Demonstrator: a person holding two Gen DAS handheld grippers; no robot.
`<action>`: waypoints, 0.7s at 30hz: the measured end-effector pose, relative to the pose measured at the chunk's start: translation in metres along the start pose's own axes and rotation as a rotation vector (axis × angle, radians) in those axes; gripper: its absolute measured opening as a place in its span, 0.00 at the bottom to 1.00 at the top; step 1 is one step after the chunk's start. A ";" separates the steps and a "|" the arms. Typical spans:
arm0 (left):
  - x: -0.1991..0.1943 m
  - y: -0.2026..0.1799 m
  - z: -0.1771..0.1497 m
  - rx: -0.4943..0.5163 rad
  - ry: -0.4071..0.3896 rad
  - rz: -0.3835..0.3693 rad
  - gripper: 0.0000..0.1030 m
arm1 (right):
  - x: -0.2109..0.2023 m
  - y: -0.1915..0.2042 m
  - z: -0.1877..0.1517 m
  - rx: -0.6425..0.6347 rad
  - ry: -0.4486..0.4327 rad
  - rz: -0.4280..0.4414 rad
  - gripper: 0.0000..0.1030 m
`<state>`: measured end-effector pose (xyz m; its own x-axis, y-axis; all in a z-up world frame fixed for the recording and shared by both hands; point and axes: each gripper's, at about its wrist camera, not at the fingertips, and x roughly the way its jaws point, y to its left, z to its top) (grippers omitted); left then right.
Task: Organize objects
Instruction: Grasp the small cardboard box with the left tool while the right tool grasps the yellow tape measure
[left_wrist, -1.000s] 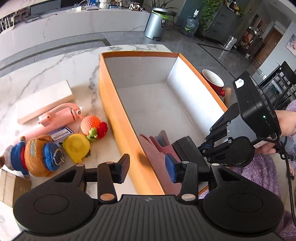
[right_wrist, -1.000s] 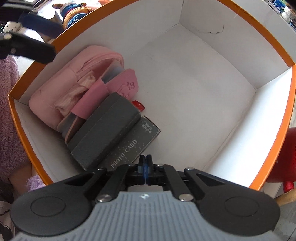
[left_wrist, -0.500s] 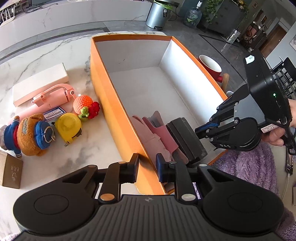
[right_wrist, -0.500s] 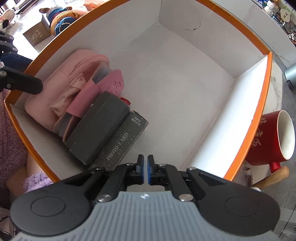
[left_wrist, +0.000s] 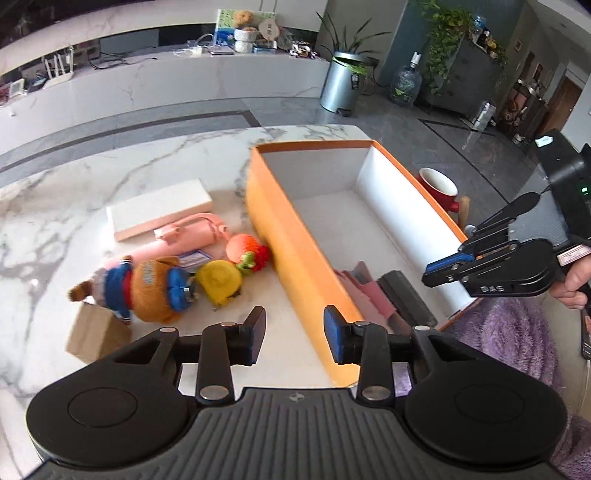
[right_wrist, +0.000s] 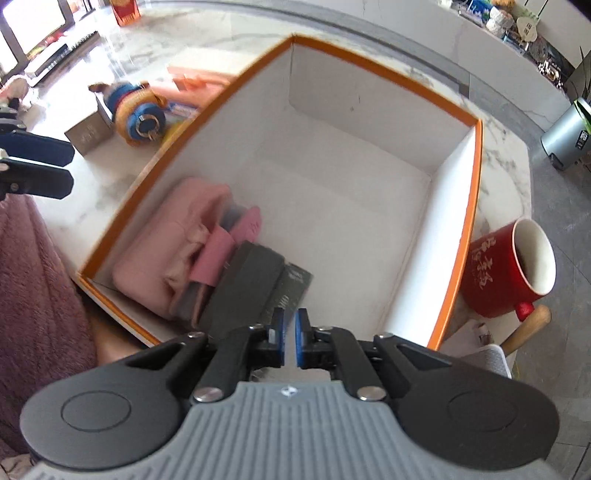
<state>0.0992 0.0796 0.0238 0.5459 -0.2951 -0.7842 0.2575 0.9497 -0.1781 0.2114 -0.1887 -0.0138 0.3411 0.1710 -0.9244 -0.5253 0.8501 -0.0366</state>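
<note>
While left gripper hangs spread beside orange box wall | right gripper nearly closed, empty, above near rim | far half bare

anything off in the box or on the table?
Nothing is spilled or visibly broken. In the orange box, the pink pouch, dark case and photo-card box are jammed together at an angle in the near corner. The plush bear lies on its side, overlapping a cardboard box.

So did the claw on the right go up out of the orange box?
Yes. The right gripper rose and backed away: the orange box looks smaller now, with the red mug showing.
</note>
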 end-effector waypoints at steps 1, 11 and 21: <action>-0.006 0.008 -0.002 0.001 -0.006 0.028 0.47 | -0.005 0.002 0.010 0.002 -0.037 0.024 0.06; -0.010 0.087 -0.034 -0.048 0.004 0.251 0.69 | 0.006 0.105 0.064 -0.070 -0.157 0.197 0.20; 0.038 0.124 -0.033 0.066 0.069 0.271 0.76 | 0.096 0.149 0.117 -0.212 -0.013 0.117 0.31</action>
<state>0.1259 0.1900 -0.0472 0.5471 -0.0219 -0.8368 0.1627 0.9834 0.0807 0.2572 0.0132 -0.0633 0.2775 0.2702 -0.9220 -0.7135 0.7006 -0.0095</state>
